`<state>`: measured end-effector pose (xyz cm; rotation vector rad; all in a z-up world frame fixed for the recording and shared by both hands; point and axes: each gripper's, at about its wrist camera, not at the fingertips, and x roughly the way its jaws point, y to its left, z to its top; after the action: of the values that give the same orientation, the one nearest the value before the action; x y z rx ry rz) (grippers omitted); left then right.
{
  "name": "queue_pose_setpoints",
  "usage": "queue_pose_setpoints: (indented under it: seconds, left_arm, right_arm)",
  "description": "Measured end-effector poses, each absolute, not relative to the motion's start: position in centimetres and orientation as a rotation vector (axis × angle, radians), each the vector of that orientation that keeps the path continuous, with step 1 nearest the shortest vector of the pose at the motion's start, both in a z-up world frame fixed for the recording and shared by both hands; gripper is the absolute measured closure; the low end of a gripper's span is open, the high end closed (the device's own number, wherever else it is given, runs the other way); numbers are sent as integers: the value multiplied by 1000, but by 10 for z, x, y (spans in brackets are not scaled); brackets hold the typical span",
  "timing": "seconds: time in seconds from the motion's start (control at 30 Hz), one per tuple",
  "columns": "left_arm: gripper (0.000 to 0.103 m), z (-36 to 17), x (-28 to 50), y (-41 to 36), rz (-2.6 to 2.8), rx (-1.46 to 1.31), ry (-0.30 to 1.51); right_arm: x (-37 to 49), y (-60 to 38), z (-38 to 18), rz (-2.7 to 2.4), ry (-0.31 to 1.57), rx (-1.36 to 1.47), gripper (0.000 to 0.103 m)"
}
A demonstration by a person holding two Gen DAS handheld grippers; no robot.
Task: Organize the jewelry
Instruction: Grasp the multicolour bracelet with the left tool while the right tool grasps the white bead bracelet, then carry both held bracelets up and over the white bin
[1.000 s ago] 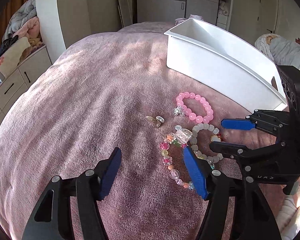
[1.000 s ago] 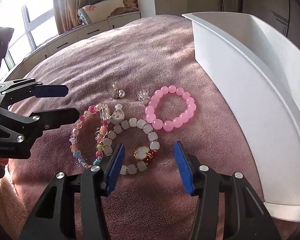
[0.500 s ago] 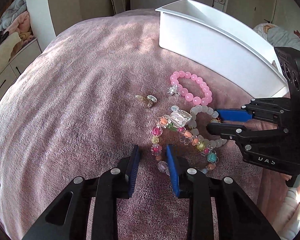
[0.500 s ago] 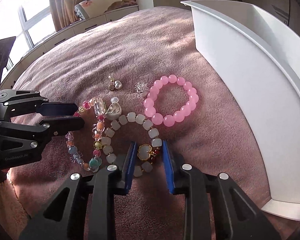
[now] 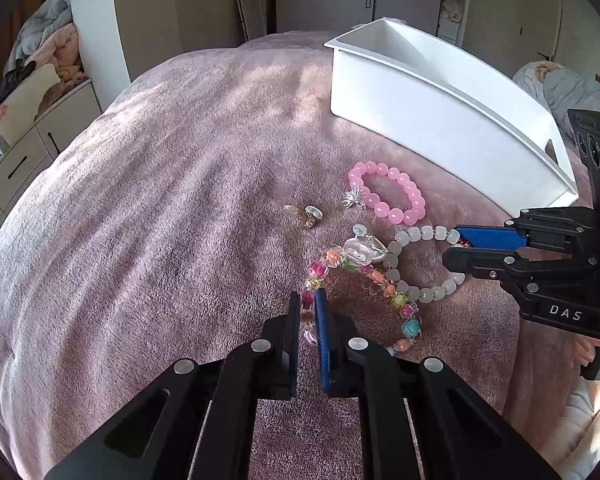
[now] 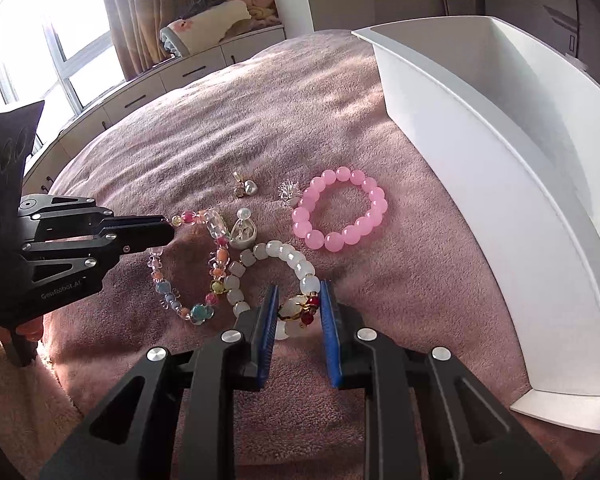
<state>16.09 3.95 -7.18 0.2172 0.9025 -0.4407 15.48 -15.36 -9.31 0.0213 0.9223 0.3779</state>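
Observation:
Three bracelets lie close together on a pink plush blanket (image 5: 160, 240). My left gripper (image 5: 308, 302) is shut on the near-left beads of the multicoloured bracelet (image 5: 410, 326); in the right wrist view its tip (image 6: 168, 228) pinches that bracelet (image 6: 198, 310) at its upper left. My right gripper (image 6: 299, 304) is shut on the white bead bracelet (image 6: 288, 254) at its gold and red charm; in the left wrist view the same gripper (image 5: 452, 246) grips the bracelet (image 5: 424, 234) from the right. The pink bead bracelet (image 6: 334, 242) lies free beyond them.
A long white bin (image 5: 440, 120) (image 6: 480, 160) stands to the right, open at the top. A silver charm (image 6: 288, 192) touches the pink bracelet. A pearl earring pair (image 6: 244, 188) and a small white pearl piece (image 6: 244, 234) lie nearby. Drawers line the far left.
Both grippers have gone from open to shut. The left jaws closed on the multicoloured bracelet, the right jaws on the white bracelet's charm. The loose pieces stayed put.

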Motion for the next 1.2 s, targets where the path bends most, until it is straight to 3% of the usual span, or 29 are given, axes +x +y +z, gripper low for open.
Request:
queue_pose_setpoints:
  seconds: [0.7,1.2]
  left_arm:
    - [91,-13,145,29,-420,155,790]
    - [91,58,137,5,-481,186,684]
  right_arm:
    - [134,-185,-17,389,774,65,82]
    - [120,-211,48,384,653,64,82]
